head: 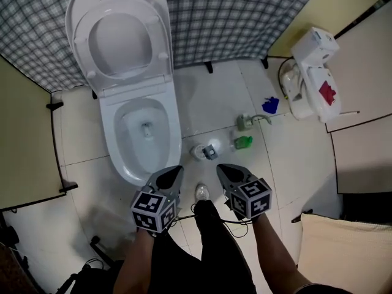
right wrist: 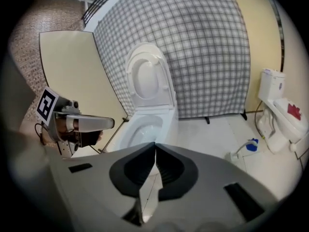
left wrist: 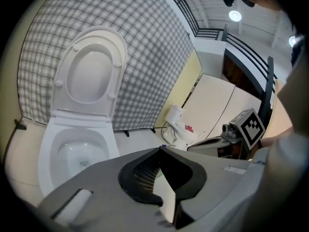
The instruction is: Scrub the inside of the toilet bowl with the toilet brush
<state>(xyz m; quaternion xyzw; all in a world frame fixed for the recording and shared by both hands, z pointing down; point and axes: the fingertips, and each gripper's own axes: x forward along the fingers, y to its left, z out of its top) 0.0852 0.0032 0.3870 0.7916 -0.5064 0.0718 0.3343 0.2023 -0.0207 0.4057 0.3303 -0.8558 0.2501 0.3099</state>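
Scrubbing is not yet begun: the left gripper point(head: 176, 171) and right gripper point(head: 222, 169) are held low before the toilet bowl point(head: 173, 130), each with jaws closed together on nothing. What is taken for the toilet brush point(head: 268, 106), blue-headed, is seen on the floor point(head: 208, 103) right of the bowl, ahead-right of the nearer right gripper, its handle slanted back toward the bowl.

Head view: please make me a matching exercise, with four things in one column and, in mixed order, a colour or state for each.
Things:
1. toilet lid
2. small bottle
3. right gripper
4. wall cloth

Colour or state:
a. green
b. jaws shut, nothing between them
c. raised
d. grey, checked

Pairs: 1-c, 2-a, 3-b, 4-d
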